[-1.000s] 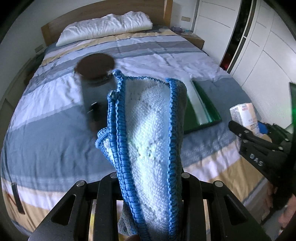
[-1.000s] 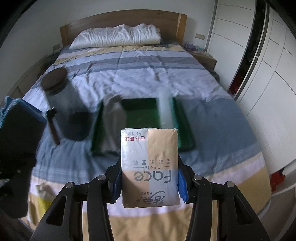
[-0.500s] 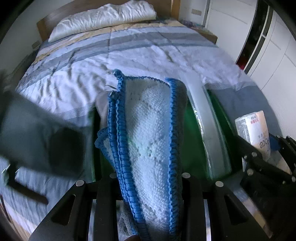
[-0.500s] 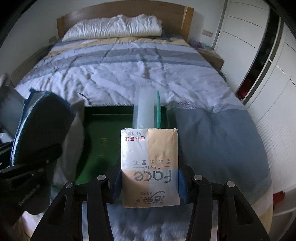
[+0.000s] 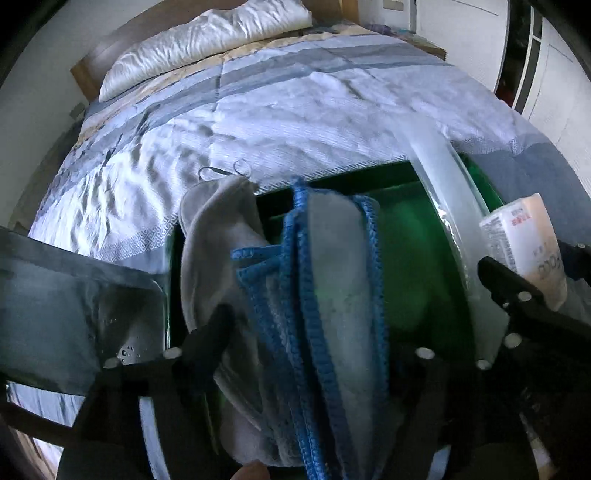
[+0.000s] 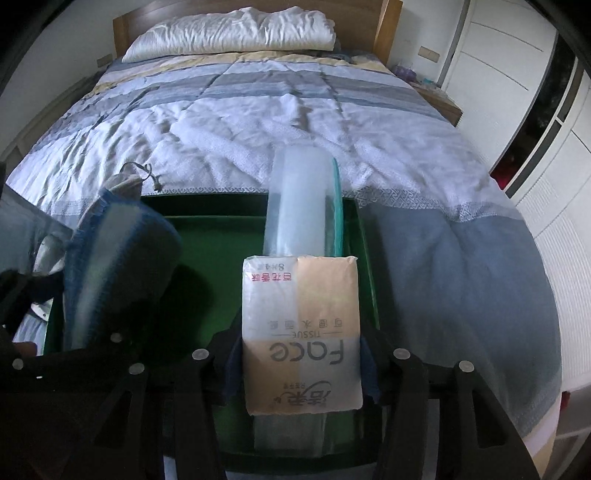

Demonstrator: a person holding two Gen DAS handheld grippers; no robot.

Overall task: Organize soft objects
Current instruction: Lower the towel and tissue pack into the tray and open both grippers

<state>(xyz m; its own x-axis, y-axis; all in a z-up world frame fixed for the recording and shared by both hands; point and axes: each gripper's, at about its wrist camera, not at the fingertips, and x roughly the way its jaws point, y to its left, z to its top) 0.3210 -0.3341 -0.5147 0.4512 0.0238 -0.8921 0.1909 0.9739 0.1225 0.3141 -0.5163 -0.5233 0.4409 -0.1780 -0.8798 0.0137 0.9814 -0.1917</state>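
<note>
A white knitted cloth with blue edging hangs blurred between the spread fingers of my left gripper, whose jaws are opening; the pads stand clear of it. It is over the green tray on the bed, beside a grey cloth draped over the tray's left wall. My right gripper holds a tissue pack upright over the tray; its jaws are opening, with the blue pads still against the pack's sides. In the right wrist view the knitted cloth shows at the left.
A translucent plastic sheet stands on edge in the tray's right half. A dark glass jar sits just left of the tray. The striped duvet stretches back to a white pillow. White wardrobe doors line the right side.
Both grippers came down and forward over the green tray. The left jaws spread apart and the knitted cloth slackened between them. The tissue pack stays between the right pads.
</note>
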